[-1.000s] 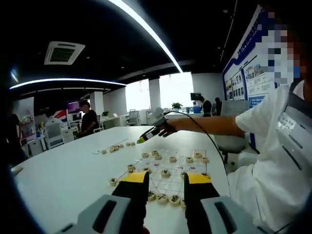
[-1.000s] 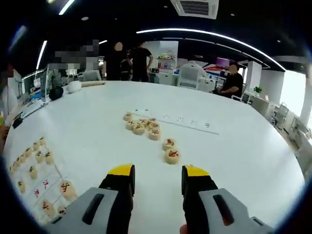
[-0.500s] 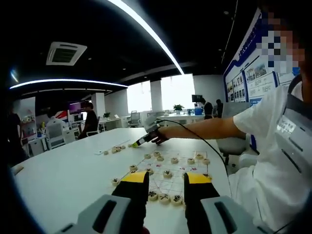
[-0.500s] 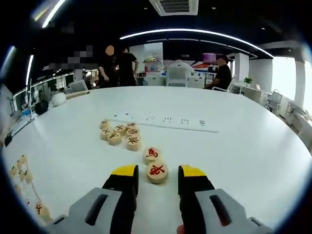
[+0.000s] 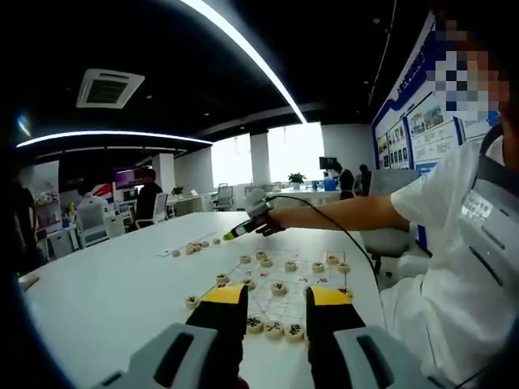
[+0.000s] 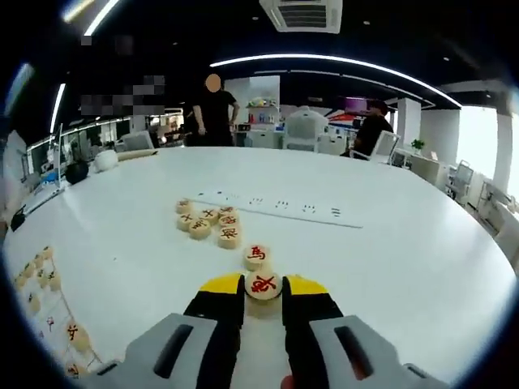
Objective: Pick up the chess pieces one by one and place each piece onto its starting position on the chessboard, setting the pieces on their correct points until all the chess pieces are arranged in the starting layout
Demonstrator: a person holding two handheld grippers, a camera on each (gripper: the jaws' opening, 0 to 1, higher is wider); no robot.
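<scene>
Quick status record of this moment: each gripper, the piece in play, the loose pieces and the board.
right gripper: fingers shut on the red-marked piece, at table level
left gripper: open, holding nothing, above the near edge of the chessboard
next piece: red-marked, just beyond the gripped one
loose cluster: several pieces further out, near the power strip
chessboard: black-marked pieces along the near row, more pieces on the far rows
table: white, round
</scene>
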